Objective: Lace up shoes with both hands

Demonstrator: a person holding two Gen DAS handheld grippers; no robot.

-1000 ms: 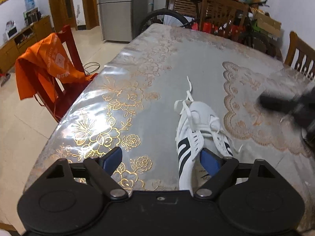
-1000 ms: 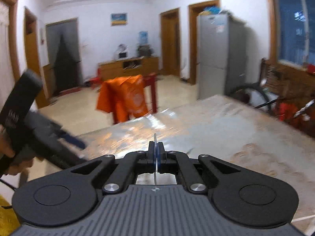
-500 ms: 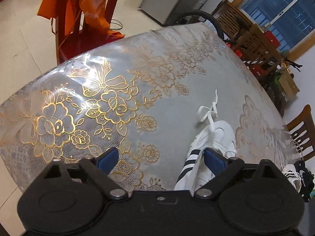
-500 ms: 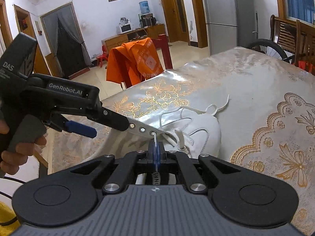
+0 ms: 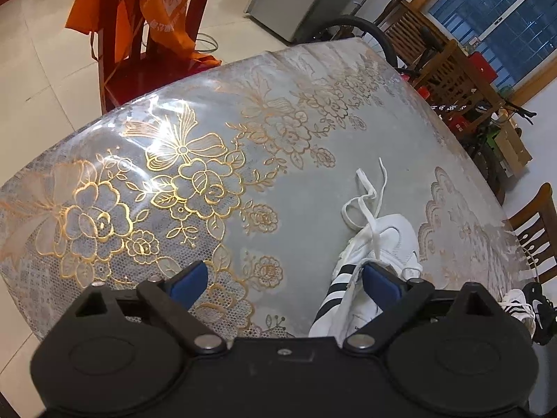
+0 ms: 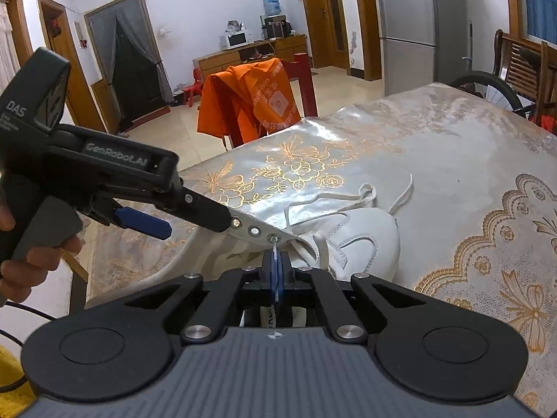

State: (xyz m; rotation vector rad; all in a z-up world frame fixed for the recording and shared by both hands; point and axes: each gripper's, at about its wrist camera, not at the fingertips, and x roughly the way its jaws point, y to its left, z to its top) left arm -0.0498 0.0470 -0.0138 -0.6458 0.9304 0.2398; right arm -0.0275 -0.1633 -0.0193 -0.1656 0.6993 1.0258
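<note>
Sneaker (image 5: pixel 379 244), white with black stripes, lies on the floral tablecloth (image 5: pixel 209 160), loose lace (image 5: pixel 369 191) trailing beyond its toe. Left gripper (image 5: pixel 278 278) is spread wide, right pad at the shoe's collar. Right gripper (image 6: pixel 275 271) is pinched together on a lace end (image 6: pixel 275 245) near the eyelets.

- My left gripper (image 6: pixel 209 214) is black with a pistol grip, blue finger pads (image 6: pixel 142 222), silver screws, "GenRobot.AI" and "DAS" lettering.
- My right gripper (image 6: pixel 276 271) shows a ribbed grey housing, black linkages, silver pivot bolts.
- A black cable, I think, trails below my left hand (image 6: pixel 31 261).
</note>
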